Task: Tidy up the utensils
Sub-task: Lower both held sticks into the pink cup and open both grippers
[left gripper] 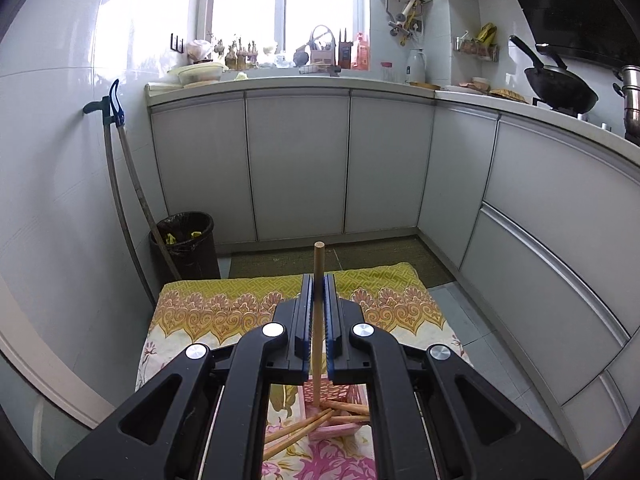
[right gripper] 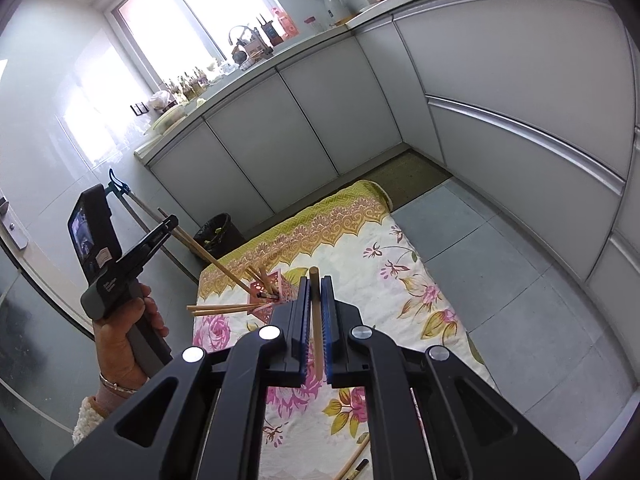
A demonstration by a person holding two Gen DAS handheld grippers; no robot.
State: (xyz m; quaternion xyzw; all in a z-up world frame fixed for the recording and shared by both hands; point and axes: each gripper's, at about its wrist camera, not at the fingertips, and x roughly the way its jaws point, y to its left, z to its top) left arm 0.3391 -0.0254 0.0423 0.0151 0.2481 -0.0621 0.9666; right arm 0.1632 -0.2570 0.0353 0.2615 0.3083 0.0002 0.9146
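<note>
**Two sticks held, one at the pink holder**

At the left of the right wrist view, the left gripper (right gripper: 170,226) is seen from the side, clamped on a long chopstick (right gripper: 208,261). Its lower end reaches into the pink holder (right gripper: 276,286) at the middle, on the flowered cloth (right gripper: 400,280). How many sticks (right gripper: 224,309) lie there is hard to count. In the left wrist view, much of the holder is hidden behind the fingers. The right gripper (right gripper: 315,304) is closed on another chopstick (right gripper: 316,320), whose lower end is hidden.
</note>
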